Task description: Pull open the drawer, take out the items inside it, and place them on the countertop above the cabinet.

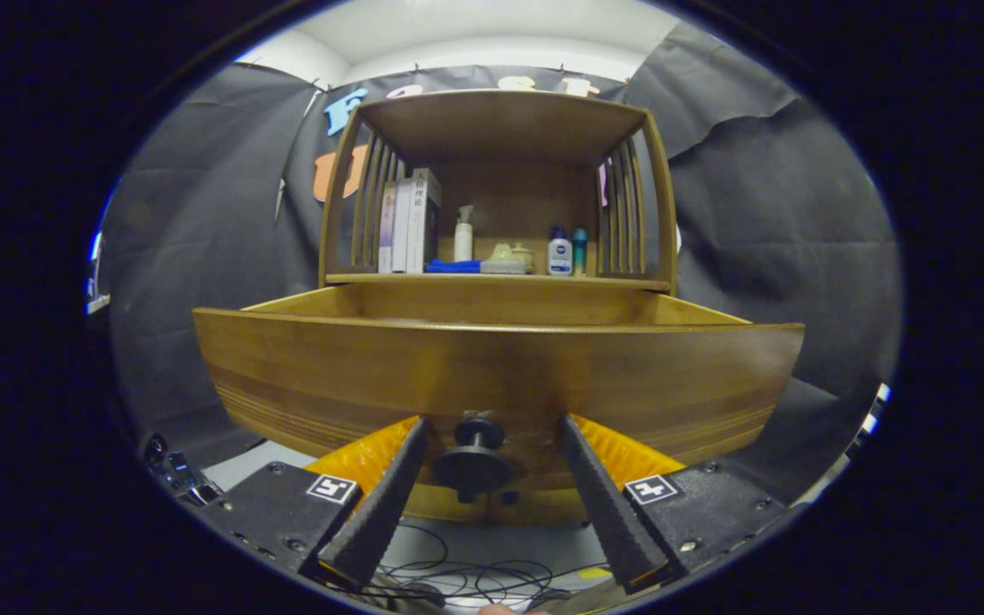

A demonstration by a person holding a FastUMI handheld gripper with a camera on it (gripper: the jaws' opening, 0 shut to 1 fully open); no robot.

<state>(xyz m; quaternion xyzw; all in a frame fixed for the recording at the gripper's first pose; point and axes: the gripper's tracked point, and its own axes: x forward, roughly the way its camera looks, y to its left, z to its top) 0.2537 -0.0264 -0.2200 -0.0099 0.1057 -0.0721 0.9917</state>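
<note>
My jaws [492, 431] stand apart, released, one on each side of the knob [472, 461] and not touching it. The knob is dark and round, a flat disc on a short stem, and it sits low in the middle of the drawer [500, 376] front, between my two fingers [377, 512]. The inner faces of the fingers are ribbed, like fine teeth.

The drawer is pulled out toward me. Its front is smooth, glossy wood with a grain that runs in long bands, and it looks bowed. Over its top edge I see the inner side walls and the back wall, but the bottom is hidden, so I cannot tell what lies inside.

Above the drawer is the table [496, 278] of the cabinet, a thin wooden board under a wooden roof, with slatted sides. On it stand upright books [408, 224], a white pump bottle [463, 235], a blue flat thing [453, 266], a pale rounded thing [505, 254] and two small bottles [566, 251].

Below my fingers thin dark cables [458, 576] lie in loops on a pale floor.
</note>
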